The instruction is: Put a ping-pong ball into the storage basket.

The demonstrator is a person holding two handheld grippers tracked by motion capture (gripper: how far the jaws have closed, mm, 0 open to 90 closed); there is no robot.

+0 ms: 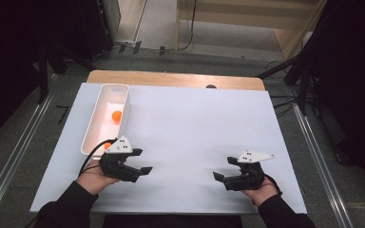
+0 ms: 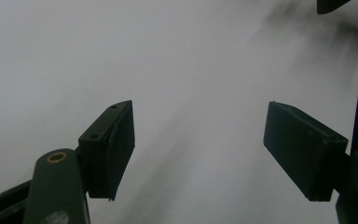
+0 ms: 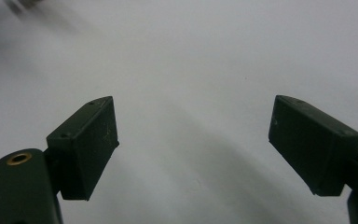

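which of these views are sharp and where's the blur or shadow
High view: evenly lit white sheet, dark surroundings, the orange ball in the white bin a little soft. Left gripper view: left gripper jaws fairly sharp, streaky grey shadows across the sheet, top right corner blurred. Right gripper view: right gripper jaws crisp, soft shadow below, blurred smear top left.

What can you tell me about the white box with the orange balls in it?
The white box is a long, narrow open tray, plastic by its look, with upright walls and no lid. It lies flat on the white sheet at the table's left side. One orange ball sits inside; a second orange ball peeks out at its near end, beside the left tongs.
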